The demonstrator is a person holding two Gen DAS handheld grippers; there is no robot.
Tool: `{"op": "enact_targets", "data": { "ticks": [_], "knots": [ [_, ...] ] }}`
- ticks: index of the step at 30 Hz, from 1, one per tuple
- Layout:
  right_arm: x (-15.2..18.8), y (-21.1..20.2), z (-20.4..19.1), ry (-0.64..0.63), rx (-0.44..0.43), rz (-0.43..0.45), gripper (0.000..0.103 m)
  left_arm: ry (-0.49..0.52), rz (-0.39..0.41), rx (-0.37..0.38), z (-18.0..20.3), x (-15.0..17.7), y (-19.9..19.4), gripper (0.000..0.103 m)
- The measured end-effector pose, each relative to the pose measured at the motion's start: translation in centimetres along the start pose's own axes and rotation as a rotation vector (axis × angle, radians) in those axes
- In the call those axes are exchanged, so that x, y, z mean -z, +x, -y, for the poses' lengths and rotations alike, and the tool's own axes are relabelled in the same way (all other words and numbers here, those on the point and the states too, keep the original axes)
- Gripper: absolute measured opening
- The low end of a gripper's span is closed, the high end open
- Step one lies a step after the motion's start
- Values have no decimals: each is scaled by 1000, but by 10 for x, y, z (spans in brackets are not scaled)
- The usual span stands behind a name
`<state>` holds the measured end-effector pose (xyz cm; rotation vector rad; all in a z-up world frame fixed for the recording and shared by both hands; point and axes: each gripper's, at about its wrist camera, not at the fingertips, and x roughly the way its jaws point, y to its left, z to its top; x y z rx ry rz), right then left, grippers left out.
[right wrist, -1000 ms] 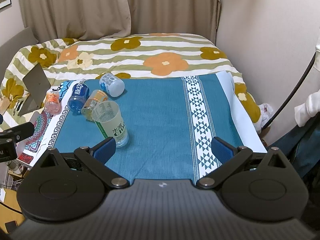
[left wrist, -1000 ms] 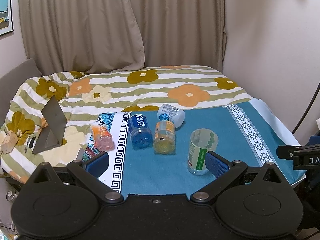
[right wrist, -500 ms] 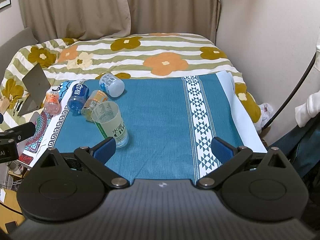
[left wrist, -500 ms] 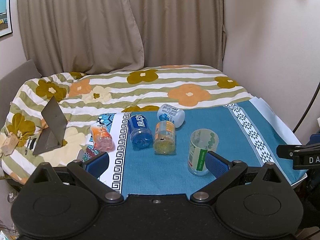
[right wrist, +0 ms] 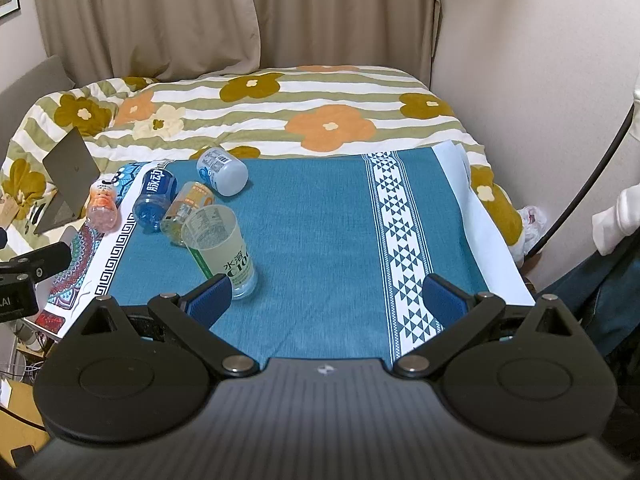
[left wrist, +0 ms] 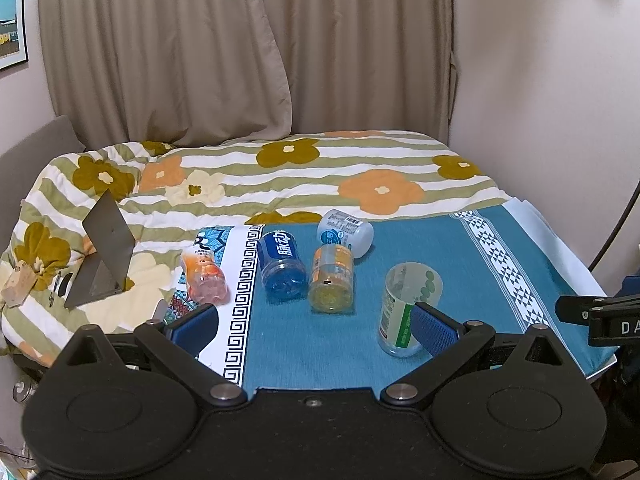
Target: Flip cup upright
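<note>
1. Left wrist view: the left gripper is spread wide and holds nothing. The clear plastic cup with green label stands mouth-up and empty on the teal cloth, just beyond the right fingertip. Four bottles lie tipped ahead of the fingers.
2. Right wrist view: the right gripper is spread and empty, with the cup just beyond its left fingertip. Judged upright already, so both are released.

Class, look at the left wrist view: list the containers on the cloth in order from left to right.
Pink bottle → blue bottle → orange bottle → clear cup, standing with its mouth up. The white bottle sits behind the orange one and overlaps it, so it is left out.
</note>
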<state>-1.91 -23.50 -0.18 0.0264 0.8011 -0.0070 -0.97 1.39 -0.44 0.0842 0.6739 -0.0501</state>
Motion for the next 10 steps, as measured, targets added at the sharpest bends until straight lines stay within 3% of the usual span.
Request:
{"op": "enact_targets", "data": {
  "ticks": [6, 10],
  "knots": [
    [-2, 4, -1, -4, -9, -12, 103, -31, -6, 17, -6, -2, 5, 103],
    [-6, 15, -5, -32, -58, -20, 103, -35, -5, -36, -8, -2, 6, 103]
  ]
}}
